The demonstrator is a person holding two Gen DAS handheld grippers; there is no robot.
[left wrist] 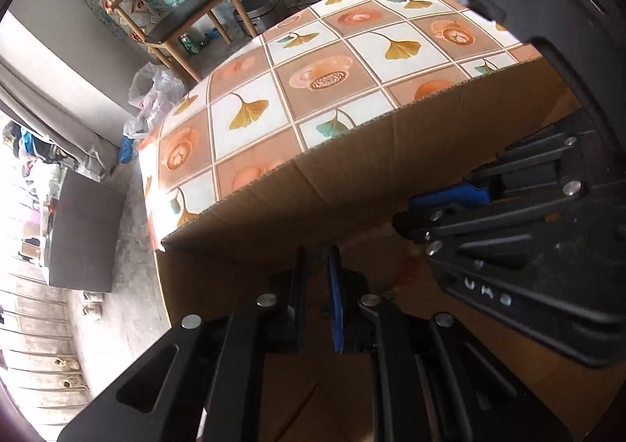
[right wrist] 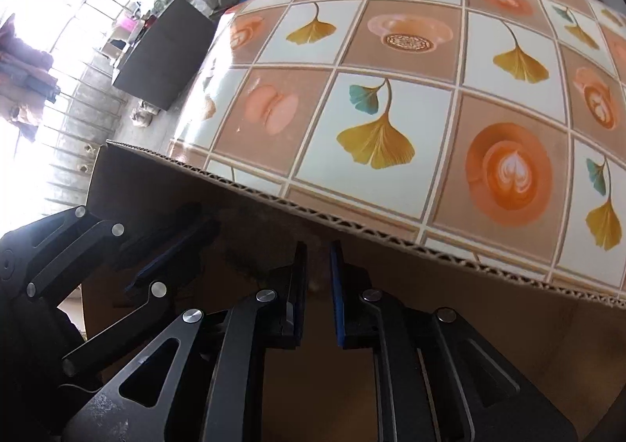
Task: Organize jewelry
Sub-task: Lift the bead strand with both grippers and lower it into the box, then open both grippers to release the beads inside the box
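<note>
Jewelry: none visible, presumably down in the cardboard box beside the tabletop; likely light, slippery, tangle-prone, best pinched singly; left gripper and right gripper fingers slightly parted, holding nothing.

Window daylight blows out one side; box interior shadowed, edges fisheye-warped.

Brown box, ginkgo-tiled tablecloth
</note>
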